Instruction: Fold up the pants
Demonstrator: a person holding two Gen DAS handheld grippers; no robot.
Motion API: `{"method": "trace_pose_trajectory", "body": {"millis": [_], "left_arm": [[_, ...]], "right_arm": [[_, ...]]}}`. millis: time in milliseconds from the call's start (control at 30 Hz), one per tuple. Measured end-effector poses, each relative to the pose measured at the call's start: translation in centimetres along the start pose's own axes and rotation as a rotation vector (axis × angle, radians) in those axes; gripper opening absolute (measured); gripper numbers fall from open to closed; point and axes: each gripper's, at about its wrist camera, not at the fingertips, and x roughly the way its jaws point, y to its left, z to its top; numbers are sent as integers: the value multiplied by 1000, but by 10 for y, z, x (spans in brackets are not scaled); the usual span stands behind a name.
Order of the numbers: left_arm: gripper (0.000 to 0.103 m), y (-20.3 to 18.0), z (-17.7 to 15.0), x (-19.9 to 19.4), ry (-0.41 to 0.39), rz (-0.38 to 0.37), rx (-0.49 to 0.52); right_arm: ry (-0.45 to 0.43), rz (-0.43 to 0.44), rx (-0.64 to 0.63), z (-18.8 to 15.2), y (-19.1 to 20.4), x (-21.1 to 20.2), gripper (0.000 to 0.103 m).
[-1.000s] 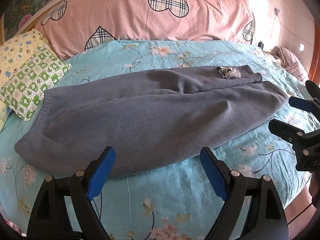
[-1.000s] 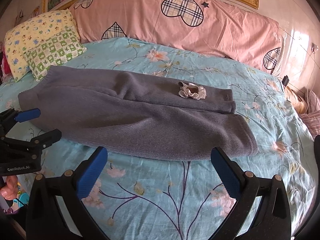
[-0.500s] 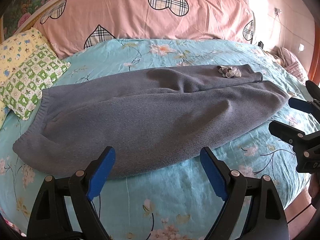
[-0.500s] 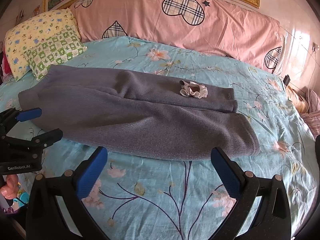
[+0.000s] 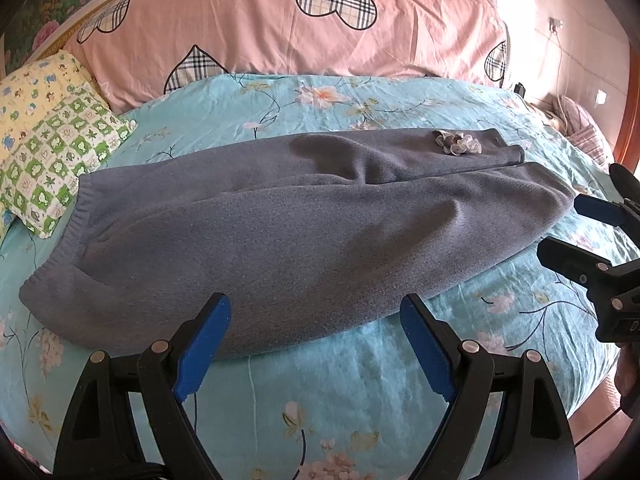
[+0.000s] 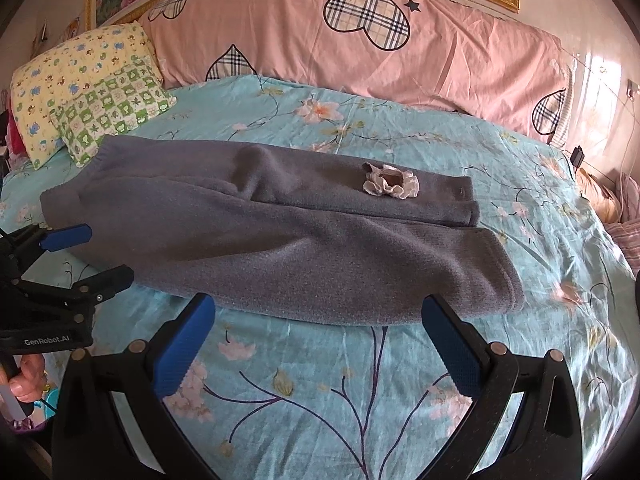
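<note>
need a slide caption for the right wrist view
Open right tongs hover over grey pants lying on a floral bedsheet, a small frilly fabric piece on top.

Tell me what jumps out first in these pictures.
The grey pants stretch across the middle of the turquoise flowered bed sheet, one leg folded over the other, with a small frilly flower trim on the far leg. Behind them runs a long pink pillow with plaid hearts. Both tongs hover open in front, empty.

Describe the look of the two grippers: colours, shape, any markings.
Both match: the left gripper and right gripper have black angular frames with triangular cut-outs and silver rivets. Their fingers carry ribbed blue pads. White "GenRobot.AI" lettering marks the left gripper's body in the right wrist view. A bare hand grips its handle.
</note>
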Motion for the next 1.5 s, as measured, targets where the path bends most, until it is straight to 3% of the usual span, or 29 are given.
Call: {"method": "trace_pose_trajectory", "body": {"millis": [433,733,1100,1500], "left_arm": [[87,4,5,1,2,-14,-5],[87,12,31,12,6,-53,33],[87,24,84,57,62,-169,107],[87,20,169,129,122,-276,222]], "right_arm": [[1,7,-2,2,1,4,103],[-4,6,7,13,-11,7,103],[7,28,61,43,-49,26,103],[62,25,169,88,-121,71,103]]}}
